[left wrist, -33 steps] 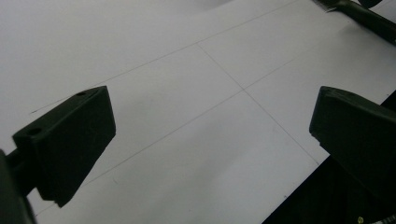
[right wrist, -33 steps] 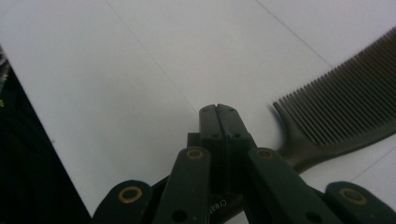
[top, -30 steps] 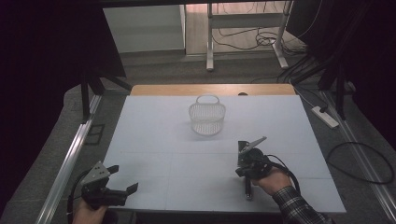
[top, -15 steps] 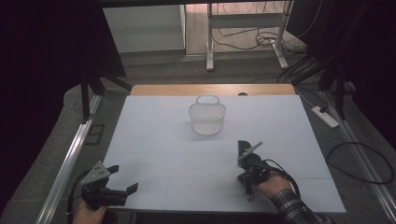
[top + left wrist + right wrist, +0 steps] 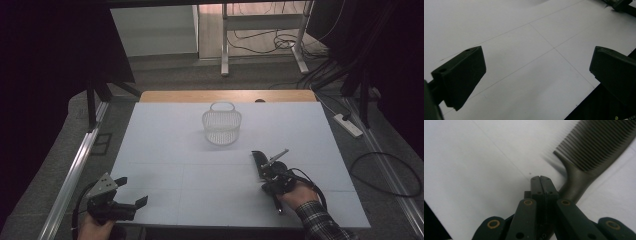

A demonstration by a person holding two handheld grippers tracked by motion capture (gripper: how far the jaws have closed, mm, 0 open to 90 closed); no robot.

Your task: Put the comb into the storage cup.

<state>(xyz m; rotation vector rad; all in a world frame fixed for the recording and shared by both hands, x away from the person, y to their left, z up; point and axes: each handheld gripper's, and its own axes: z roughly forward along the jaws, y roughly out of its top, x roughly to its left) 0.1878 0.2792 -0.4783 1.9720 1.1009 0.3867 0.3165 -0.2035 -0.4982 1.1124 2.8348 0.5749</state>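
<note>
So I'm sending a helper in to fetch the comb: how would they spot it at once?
Start at the white table and its lone white mesh basket. Nearer the person and to the right, by the right hand's tongs, lies the comb. It is dark, flat and fine-toothed with a slim handle, unlike the pale, upright basket.

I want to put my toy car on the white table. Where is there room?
Lots of room. The big bare patch lies between the wire basket at the back and the left gripper at the front corner. Both back corners beside the basket are bare too. It is busier front right, where the right gripper meets the dark comb.
</note>
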